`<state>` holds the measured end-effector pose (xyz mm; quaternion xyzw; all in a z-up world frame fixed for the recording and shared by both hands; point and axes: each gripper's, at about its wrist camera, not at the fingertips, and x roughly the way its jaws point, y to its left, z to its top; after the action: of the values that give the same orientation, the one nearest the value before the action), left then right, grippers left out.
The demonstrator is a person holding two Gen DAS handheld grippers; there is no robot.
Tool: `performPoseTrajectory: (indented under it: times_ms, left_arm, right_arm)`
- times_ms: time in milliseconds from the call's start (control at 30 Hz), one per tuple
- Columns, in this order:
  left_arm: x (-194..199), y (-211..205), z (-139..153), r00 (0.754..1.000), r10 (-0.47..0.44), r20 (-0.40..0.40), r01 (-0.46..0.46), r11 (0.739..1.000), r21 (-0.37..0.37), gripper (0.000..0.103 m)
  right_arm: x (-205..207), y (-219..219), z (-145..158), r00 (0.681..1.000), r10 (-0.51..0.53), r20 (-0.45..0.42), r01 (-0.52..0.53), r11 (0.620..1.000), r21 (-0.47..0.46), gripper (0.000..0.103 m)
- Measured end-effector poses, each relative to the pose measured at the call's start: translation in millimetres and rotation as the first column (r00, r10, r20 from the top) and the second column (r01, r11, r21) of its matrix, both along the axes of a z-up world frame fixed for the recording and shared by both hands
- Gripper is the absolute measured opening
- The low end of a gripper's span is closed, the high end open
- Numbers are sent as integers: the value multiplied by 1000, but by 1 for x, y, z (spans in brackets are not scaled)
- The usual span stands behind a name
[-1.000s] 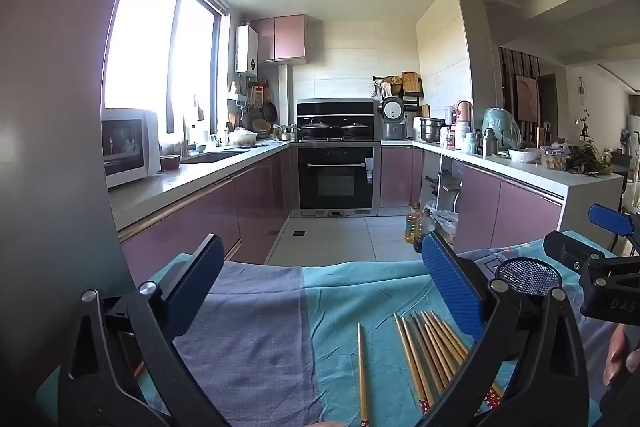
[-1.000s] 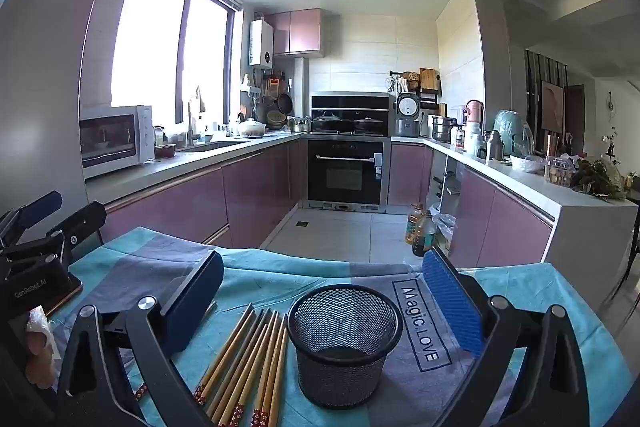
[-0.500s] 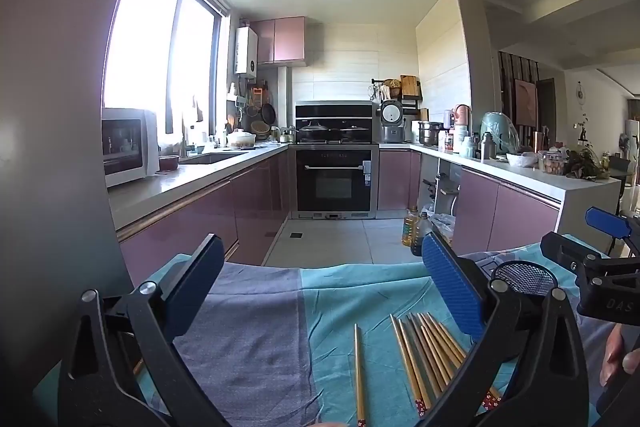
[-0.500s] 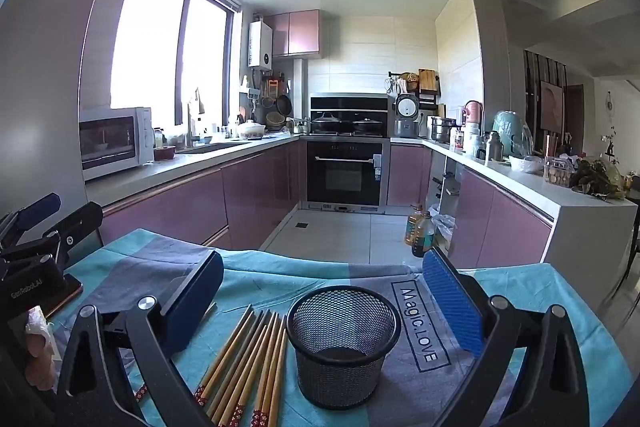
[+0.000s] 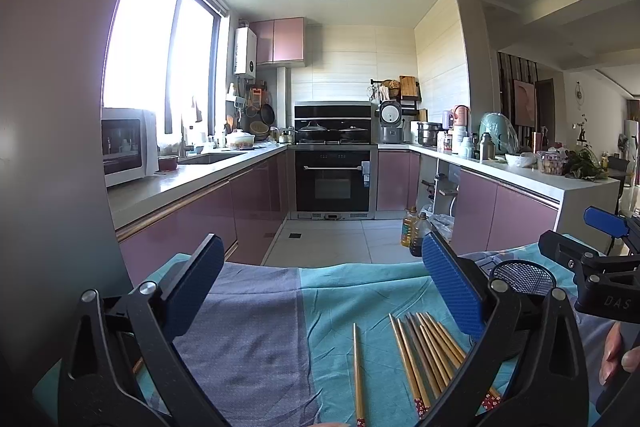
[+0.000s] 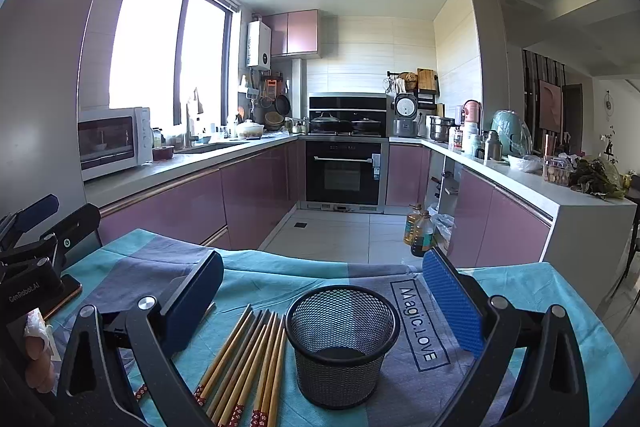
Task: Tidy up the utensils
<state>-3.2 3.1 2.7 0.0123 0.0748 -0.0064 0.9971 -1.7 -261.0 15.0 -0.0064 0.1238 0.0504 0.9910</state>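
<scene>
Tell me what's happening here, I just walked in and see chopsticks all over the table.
A person holds a hand-held gripper in each hand, tidying utensils. The left hand-held gripper and right hand-held gripper are both open, holding nothing. The chopsticks lie on the tablecloth beside the empty mesh cup.

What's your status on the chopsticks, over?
Left gripper open, right gripper open, both empty. Chopsticks lying loose on the cloth beside the mesh cup; cup empty. Nothing in the way.

A home kitchen: built-in oven [image 6: 343,174], microwave [image 6: 114,141], pink cabinets [image 6: 256,195].
</scene>
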Motion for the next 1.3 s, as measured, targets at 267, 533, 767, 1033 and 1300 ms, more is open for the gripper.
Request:
performPoseTrajectory:
  times_ms: [267, 533, 767, 1033, 1300]
  left_arm:
    - [0, -1, 0, 1000, -3, 0, 3, 1000, 2, 97]
    - [0, 0, 0, 1000, -4, -1, 4, 1000, 1, 97]
    - [0, 0, 0, 1000, -2, 2, 2, 1000, 2, 97]
    - [-1, 0, 0, 1000, -2, 5, 2, 1000, 1, 97]
    - [-1, 0, 0, 1000, -3, 6, 3, 1000, 2, 97]
  right_arm:
    - [0, 0, -1, 1000, -3, 1, 3, 1000, -1, 97]
    - [1, -1, -1, 1000, -5, -3, 5, 1000, 2, 97]
    - [1, -1, -1, 1000, -6, -1, 6, 1000, 3, 97]
    - [1, 0, -1, 1000, -7, -1, 7, 1000, 2, 97]
    - [1, -1, -1, 1000, -6, 1, 6, 1000, 3, 97]
